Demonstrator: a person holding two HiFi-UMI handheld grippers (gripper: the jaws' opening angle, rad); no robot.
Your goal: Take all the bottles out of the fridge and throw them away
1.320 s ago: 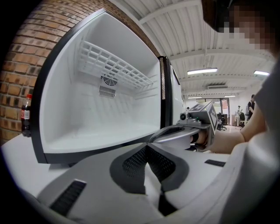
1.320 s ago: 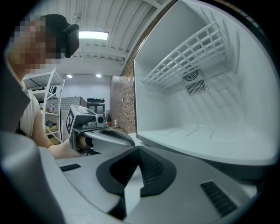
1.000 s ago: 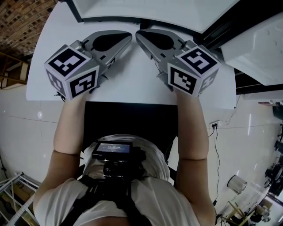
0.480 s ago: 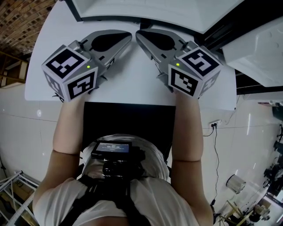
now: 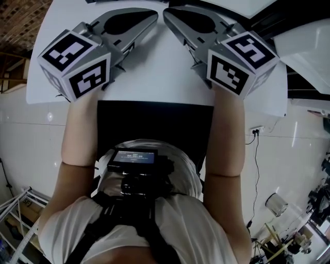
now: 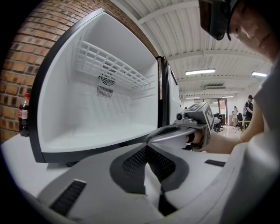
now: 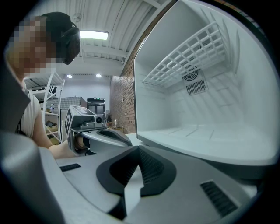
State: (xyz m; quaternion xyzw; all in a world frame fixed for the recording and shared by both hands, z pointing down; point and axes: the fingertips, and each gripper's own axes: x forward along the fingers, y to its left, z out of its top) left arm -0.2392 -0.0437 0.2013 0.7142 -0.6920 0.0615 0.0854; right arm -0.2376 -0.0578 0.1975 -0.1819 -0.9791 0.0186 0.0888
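Note:
The small fridge (image 6: 87, 131) stands open on the white table (image 5: 154, 82), and its white inside (image 7: 210, 131) holds no bottle, only a wire shelf (image 6: 109, 65) near the top. One dark cola bottle (image 6: 23, 114) stands outside, left of the fridge, against the brick wall. My left gripper (image 5: 153, 13) and right gripper (image 5: 166, 12) rest side by side on the table in front of the fridge, tips nearly touching each other. Both are shut with nothing between the pads. Each gripper view shows the other gripper: the right gripper (image 6: 151, 134) and the left gripper (image 7: 127, 141).
The fridge door (image 6: 168, 96) stands open at the right of the cabinet. A brick wall (image 5: 20, 18) lies to the left. A black chair back (image 5: 154, 129) sits under the table's near edge. Cables and stands (image 5: 278, 206) are on the tiled floor at the right.
Both grippers show a little higher and larger in the head view. Their pose on the table looks the same, and both stay shut.

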